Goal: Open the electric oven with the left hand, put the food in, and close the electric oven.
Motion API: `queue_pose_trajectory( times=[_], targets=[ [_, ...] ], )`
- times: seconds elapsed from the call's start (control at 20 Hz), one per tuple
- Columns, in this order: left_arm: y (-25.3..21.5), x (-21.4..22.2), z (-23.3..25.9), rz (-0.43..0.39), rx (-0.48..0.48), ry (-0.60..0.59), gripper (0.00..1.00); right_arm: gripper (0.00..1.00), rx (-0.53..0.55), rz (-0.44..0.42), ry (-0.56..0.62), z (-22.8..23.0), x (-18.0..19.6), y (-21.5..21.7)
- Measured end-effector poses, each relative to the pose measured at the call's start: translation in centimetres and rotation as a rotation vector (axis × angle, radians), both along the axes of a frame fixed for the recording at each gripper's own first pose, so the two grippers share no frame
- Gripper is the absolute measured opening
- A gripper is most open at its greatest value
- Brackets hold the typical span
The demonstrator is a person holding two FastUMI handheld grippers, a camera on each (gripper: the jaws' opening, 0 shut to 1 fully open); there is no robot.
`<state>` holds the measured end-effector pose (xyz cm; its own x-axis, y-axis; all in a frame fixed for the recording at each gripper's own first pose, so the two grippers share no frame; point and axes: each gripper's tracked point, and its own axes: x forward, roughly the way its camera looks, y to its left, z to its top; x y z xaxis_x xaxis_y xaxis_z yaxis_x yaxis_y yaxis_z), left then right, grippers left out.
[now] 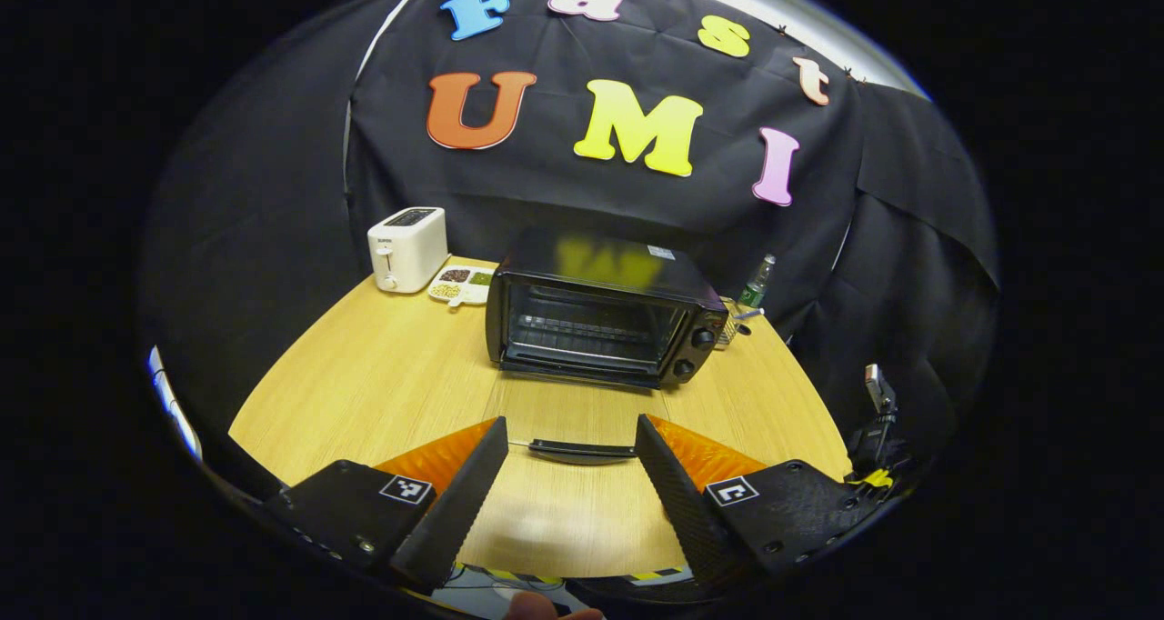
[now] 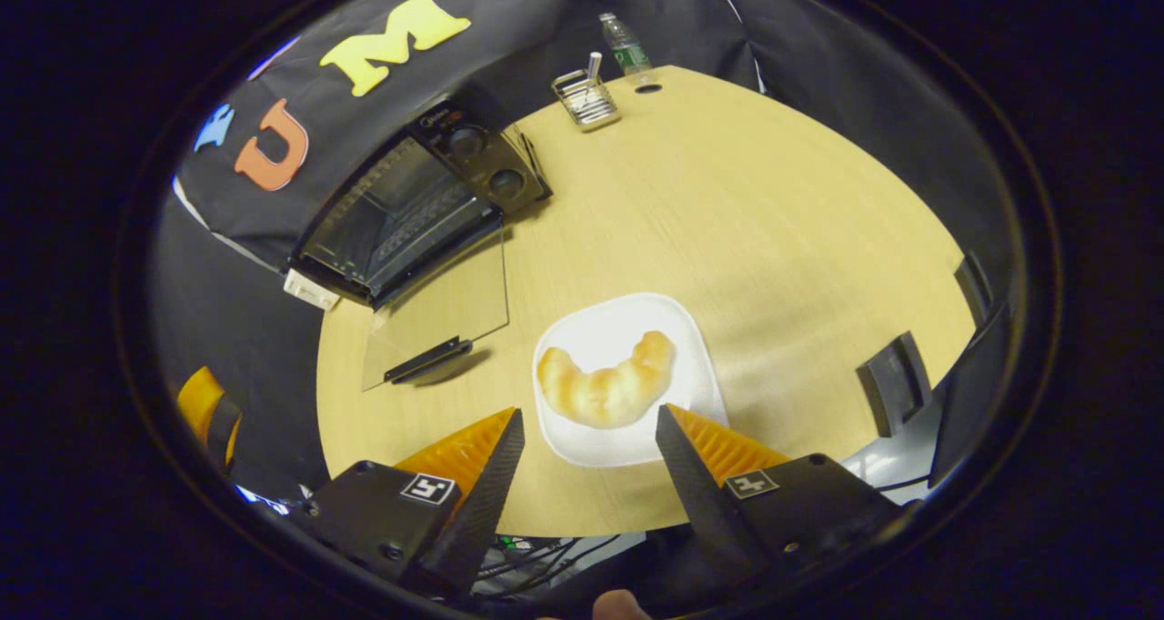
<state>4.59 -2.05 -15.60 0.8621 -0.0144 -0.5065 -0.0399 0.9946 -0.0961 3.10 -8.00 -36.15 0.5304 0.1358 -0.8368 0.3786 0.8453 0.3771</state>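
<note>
The black electric oven (image 1: pixel 600 315) stands mid-table with its glass door (image 2: pixel 441 306) folded down flat and the cavity showing. The door's dark handle (image 1: pixel 582 449) lies just beyond my left gripper (image 1: pixel 571 420), whose fingers are spread wide and hold nothing. In the right gripper view a croissant (image 2: pixel 605 385) rests on a white plate (image 2: pixel 618 325) on the wooden table (image 2: pixel 773 238). My right gripper (image 2: pixel 589 411) hovers over the plate's near edge, open, one finger on either side of the croissant and apart from it. The oven (image 2: pixel 414 206) sits up and to the left.
A white toaster (image 1: pixel 407 247) and a divided snack tray (image 1: pixel 462 285) sit left of the oven. A bottle (image 1: pixel 755 284) and a wire rack (image 2: pixel 587 100) stand by its knob side. Black fixtures (image 2: pixel 896 384) line the table's right edge.
</note>
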Motion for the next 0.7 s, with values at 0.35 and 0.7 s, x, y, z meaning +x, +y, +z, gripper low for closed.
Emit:
queue_pose_trajectory(
  times=[0.35, 0.7],
  targets=[
    [0.8, 0.9, -0.3, 0.089, -0.001, 0.025, 0.94, 0.79, 0.068, -0.047, 0.136, -3.7, 0.9, -1.1],
    [-0.9, 2.3, -1.3, 0.145, -0.020, 0.051, 0.94, 0.51, 0.175, 0.021, 0.166, -4.6, 1.3, -0.9]
  ],
)
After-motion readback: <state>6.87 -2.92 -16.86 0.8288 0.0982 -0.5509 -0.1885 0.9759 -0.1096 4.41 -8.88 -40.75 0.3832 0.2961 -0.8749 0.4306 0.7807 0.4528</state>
